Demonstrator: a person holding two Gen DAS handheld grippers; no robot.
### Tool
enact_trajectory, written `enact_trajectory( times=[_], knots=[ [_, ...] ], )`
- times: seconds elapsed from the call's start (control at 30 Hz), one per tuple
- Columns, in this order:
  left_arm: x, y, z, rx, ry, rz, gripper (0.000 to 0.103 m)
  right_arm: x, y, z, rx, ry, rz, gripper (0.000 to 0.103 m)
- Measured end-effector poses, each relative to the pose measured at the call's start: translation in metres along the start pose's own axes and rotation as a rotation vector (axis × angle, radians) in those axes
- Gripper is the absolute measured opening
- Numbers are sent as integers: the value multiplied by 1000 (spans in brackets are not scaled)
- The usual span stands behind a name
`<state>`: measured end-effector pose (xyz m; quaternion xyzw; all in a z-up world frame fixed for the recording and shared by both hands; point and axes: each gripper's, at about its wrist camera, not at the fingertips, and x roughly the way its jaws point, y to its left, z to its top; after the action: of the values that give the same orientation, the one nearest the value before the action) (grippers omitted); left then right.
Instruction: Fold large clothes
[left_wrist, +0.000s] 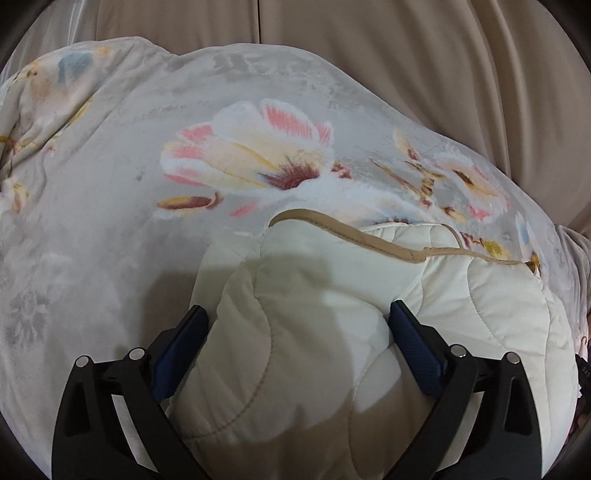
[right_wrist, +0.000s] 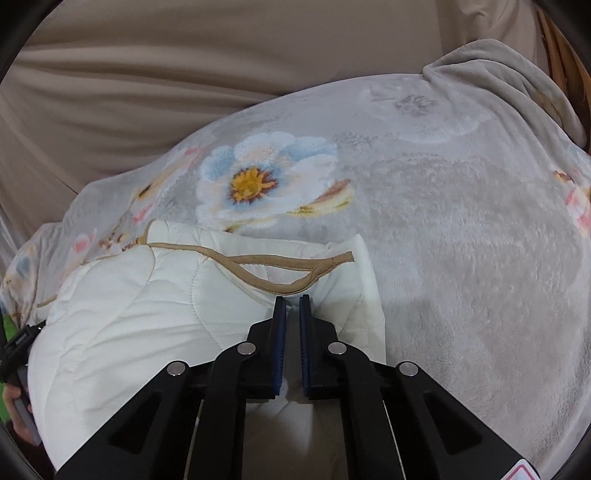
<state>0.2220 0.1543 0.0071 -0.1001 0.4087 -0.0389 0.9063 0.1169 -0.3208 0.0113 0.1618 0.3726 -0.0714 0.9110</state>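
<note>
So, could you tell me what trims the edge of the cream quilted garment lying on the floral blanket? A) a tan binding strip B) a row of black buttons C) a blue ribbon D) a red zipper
A: a tan binding strip runs along the edge of the cream quilted garment, which lies on the floral blanket.

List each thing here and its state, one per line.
Quilted garment: white, bunched in a heap on the blanket.
Tan trim: looped across the top of the garment.
Floral blanket: spread flat beneath the garment.
Left gripper: open, jaws straddling a fold of the garment.
Right gripper: shut, tips over the garment near the trim.
</note>
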Motion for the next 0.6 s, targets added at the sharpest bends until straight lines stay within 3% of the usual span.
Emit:
enact_trajectory(
  times=[0.23,0.33,0.37,0.4,0.5,0.6],
  knots=[
    [3,-1,2,-1,19,14,98,9,5,4,-15,35,-35,3],
    [-9,-6,8,21,25,51,94,-6,12,10,4,25,-95,3],
    [-18,-12,10,40,13,66,87,-17,19,10,3,12,-76,5],
    [-29,-19,12,63,-8,72,86,-30,31,10,-13,-7,-15,5],
    [-64,-53,14,145,-84,15,86,-57,84,5,-136,-40,92,5],
    [-68,-101,9,268,-95,-10,87,-54,145,-8,-291,-13,144,4]
  ],
)
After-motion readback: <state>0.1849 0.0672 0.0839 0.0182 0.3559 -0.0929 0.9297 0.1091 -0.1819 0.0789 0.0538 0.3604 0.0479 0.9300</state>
